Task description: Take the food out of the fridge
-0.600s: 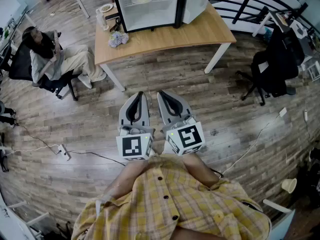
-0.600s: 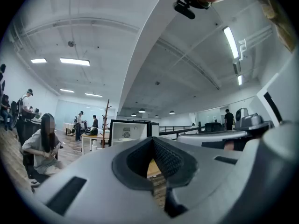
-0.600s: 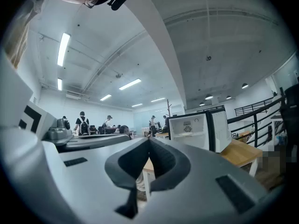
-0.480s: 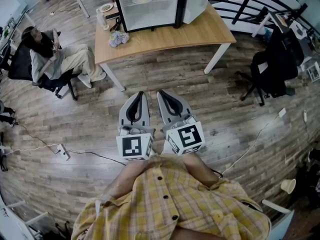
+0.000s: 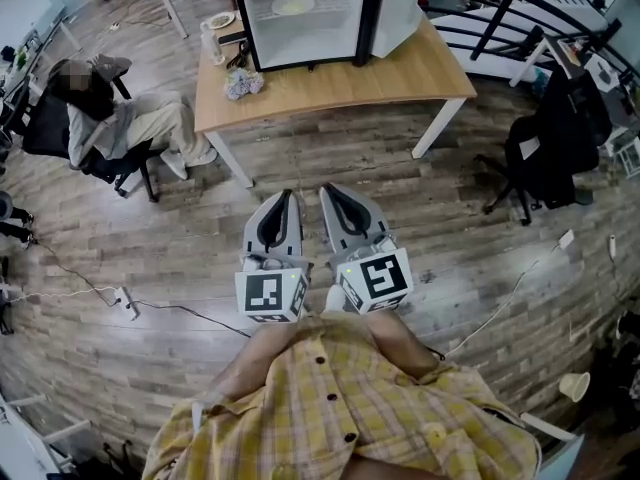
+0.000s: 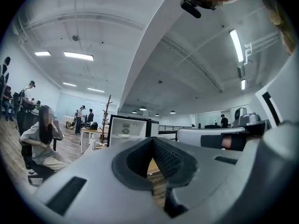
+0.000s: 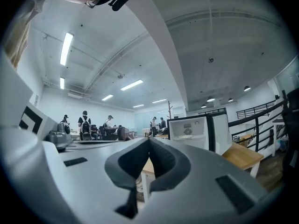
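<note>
A small black fridge (image 5: 300, 13) stands open on the wooden table (image 5: 340, 76), its white door (image 5: 398, 8) swung to the right. Inside it, on a shelf, lies a plate of food (image 5: 293, 6). My left gripper (image 5: 283, 198) and right gripper (image 5: 330, 192) hang side by side over the floor in front of me, well short of the table. Both are shut with nothing between the pads. In the left gripper view the fridge (image 6: 128, 130) shows beyond the left gripper (image 6: 152, 139). The right gripper view has the fridge (image 7: 189, 129) past the right gripper (image 7: 149, 140).
A person sits on a chair (image 5: 120, 123) left of the table. A crumpled bundle (image 5: 243, 83) and a bottle (image 5: 208, 40) are on the table's left end. A black office chair (image 5: 550, 138) stands at the right, a railing (image 5: 500, 8) behind it. Cables (image 5: 120, 298) cross the floor.
The table and fridge sit slightly lower and nearer in the head view. Both grippers stay side by side and shut.
</note>
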Tool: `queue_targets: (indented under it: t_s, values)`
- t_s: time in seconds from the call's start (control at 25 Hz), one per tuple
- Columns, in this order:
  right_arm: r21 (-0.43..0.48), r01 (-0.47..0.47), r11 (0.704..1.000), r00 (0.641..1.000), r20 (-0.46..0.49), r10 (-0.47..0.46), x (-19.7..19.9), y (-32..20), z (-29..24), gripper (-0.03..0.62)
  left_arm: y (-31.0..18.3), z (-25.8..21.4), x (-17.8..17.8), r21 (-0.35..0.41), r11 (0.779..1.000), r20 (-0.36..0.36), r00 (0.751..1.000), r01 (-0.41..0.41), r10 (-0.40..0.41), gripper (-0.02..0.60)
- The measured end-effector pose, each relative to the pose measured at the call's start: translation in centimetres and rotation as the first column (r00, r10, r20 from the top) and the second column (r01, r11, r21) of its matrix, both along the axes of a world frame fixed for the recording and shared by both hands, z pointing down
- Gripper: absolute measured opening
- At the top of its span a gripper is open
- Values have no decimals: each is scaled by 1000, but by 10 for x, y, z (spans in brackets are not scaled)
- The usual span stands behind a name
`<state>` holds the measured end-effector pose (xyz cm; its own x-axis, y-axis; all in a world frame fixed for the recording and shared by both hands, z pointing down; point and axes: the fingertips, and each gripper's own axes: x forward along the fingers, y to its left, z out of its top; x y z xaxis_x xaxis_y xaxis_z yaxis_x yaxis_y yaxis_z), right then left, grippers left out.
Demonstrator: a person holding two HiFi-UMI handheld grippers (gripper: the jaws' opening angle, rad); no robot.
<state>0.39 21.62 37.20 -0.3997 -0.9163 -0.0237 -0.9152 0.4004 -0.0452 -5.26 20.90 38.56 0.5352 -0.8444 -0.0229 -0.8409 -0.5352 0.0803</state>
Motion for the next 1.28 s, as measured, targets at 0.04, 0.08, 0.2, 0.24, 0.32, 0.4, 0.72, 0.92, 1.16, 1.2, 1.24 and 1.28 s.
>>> queue_targets:
  t_s: [0.04, 0.08, 0.2, 0.24, 0.32, 0.4, 0.72, 0.92, 1.16, 1.2, 1.24, 1.28]
  values:
    - [-1, 8, 1000, 1000, 0, -8, 3, -1, 1, 8, 0, 0, 3, 0, 1000, 2, 1000, 2, -2, 8]
    - [0, 17, 1000, 1000, 3, -17, 7, -3, 1, 8, -1, 0, 5, 0, 1000, 4, 1000, 5, -5, 8]
    - [22, 36, 999, 999, 9, -36, 18, -7, 0, 8, -6, 2, 14, 3, 1000, 11, 1000, 15, -15, 8]
    - [33, 37, 999, 999, -5, -36, 21, -8, 0, 8, -8, 5, 18, 0, 1000, 16, 1000, 15, -15, 8]
    - [47, 34, 998, 998, -47, -32, 26, -8, 5, 8, -8, 12, 27, -13, 1000, 26, 1000, 6, -6, 8]
    - [51, 46, 998, 997, -64, -42, 25, -10, 10, 8, -8, 16, 31, -14, 1000, 40, 999, 6, -5, 8]
    - [37, 85, 996, 995, -58, -82, 25, -43, 18, 8, -40, 29, 33, -28, 998, 74, 996, 49, -47, 8]
    - [33, 60, 998, 996, -65, -57, 34, -87, 23, 8, -89, 28, 39, -31, 999, 41, 999, 37, -36, 8]
    - [48, 41, 998, 997, -64, -38, 31, -153, 20, 8, -158, 27, 32, -32, 999, 6, 1000, 29, -29, 8]
    - [49, 39, 998, 997, -64, -36, 28, -166, 20, 8, -172, 27, 30, -30, 999, 5, 1000, 27, -27, 8]
    - [47, 35, 998, 997, -64, -32, 26, -179, 20, 8, -185, 26, 28, -30, 999, 4, 1000, 24, -24, 8]
    - [42, 30, 999, 998, -65, -27, 24, -191, 20, 8, -198, 26, 26, -32, 999, 4, 1000, 20, -20, 8]
